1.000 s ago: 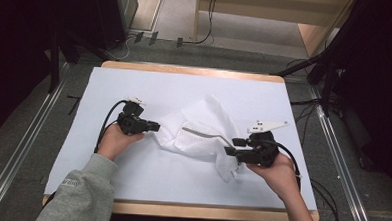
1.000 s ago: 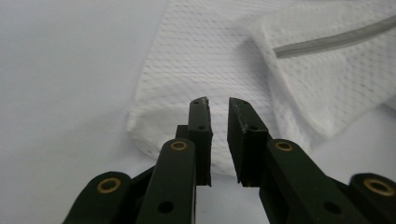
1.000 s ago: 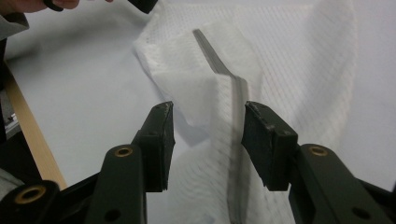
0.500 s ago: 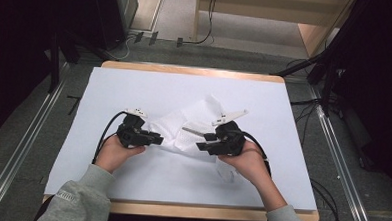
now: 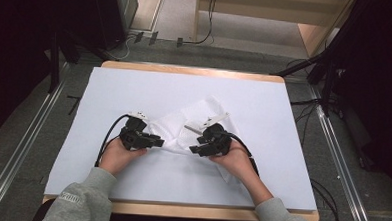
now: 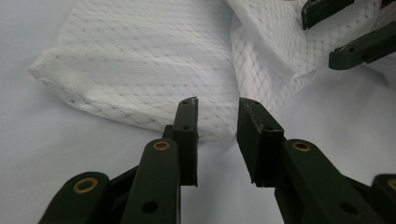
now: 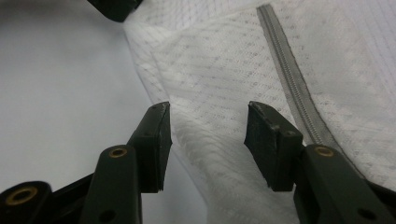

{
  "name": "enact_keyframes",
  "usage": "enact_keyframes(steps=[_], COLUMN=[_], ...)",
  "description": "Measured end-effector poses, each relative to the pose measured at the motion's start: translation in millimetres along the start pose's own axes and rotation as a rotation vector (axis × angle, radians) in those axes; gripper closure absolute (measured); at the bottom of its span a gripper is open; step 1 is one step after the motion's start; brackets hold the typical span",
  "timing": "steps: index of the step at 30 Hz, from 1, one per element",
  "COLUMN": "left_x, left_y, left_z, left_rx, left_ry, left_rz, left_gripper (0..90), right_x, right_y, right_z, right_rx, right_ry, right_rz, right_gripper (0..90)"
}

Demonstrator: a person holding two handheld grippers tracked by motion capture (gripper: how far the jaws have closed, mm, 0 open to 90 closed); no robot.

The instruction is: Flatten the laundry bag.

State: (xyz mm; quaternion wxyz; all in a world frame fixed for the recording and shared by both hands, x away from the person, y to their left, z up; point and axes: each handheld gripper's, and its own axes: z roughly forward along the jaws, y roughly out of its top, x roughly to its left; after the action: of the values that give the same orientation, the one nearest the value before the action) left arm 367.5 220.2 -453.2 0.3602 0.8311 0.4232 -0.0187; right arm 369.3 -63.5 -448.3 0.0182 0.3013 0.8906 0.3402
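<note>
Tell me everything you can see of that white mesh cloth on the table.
The white mesh cloth looks like thin, see-through netting with a dotted diamond weave, and a grey zipper runs along it. It lies crumpled and partly folded over itself near the middle of the white table cover. The left gripper and right gripper stand open at its edges, not clamping it.

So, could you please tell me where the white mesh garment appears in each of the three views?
High view: the white mesh garment lies crumpled mid-table between both grippers.
Left gripper view: it fills the upper half, just beyond the jaws.
Right gripper view: it covers the centre and right, running under the jaws.
Shared landmark: the white table cover beneath it.
</note>
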Motion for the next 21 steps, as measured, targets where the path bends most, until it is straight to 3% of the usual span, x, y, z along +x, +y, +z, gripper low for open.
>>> enact_keyframes(steps=[3, 6, 10, 12, 16, 21], left_x=[4.7, 7.3, 7.5, 8.4, 7.6, 7.6], left_y=[0.2, 0.3, 0.6, 1.0, 1.8, 2.1], left_z=[3.3, 3.4, 3.8, 4.0, 4.4, 4.2], left_rx=[0.002, 0.000, 0.012, 0.014, 0.020, 0.022], left_ry=[0.005, 0.006, 0.034, 0.039, 0.044, 0.048], left_rz=[-0.013, -0.025, -0.010, 0.000, 0.011, 0.017], left_gripper=[72.6, 77.4, 87.1, 90.0, 90.0, 90.0], right_x=[-1.2, 1.1, 3.7, 2.9, -1.2, 1.8], right_y=[-1.9, -5.1, -10.2, -10.9, -9.6, -8.7], right_z=[8.6, 11.6, 11.9, 11.4, 8.6, -4.6], right_rx=[0.031, 0.012, -0.022, -0.025, -0.010, -0.038], right_ry=[-0.023, -0.049, -0.118, -0.128, -0.090, 0.003], right_rz=[-0.012, -0.031, -0.065, -0.069, -0.024, 0.012], right_gripper=[53.5, 58.1, 72.7, 80.8, 87.9, 88.8])
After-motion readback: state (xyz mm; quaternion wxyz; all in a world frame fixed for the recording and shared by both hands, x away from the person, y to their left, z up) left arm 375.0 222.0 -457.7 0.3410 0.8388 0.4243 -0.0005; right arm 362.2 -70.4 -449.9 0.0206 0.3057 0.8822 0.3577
